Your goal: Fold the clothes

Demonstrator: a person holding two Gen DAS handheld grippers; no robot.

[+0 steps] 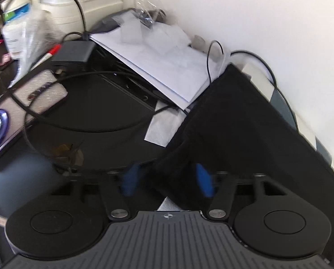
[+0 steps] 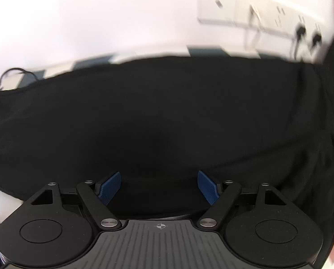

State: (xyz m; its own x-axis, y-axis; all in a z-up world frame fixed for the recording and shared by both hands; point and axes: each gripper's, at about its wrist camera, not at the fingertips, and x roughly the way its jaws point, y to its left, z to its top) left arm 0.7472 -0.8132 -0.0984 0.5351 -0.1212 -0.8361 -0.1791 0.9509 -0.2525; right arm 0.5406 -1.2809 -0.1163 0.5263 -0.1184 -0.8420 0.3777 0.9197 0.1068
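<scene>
Below, both grippers' fingers (image 1: 131, 180) (image 2: 208, 187) stand apart over the black garment (image 2: 167, 112).

Both fisheye views bend straight lines hard toward the corners, and motion blur smears almost everything. In the left wrist view the white wall (image 1: 267, 11) is washed out and the blue finger pads (image 1: 204, 182) are streaked. In the right wrist view the black garment (image 2: 155, 116) is a featureless dark mass, the wall sockets (image 2: 279, 15) soft, the pads sharp.
</scene>
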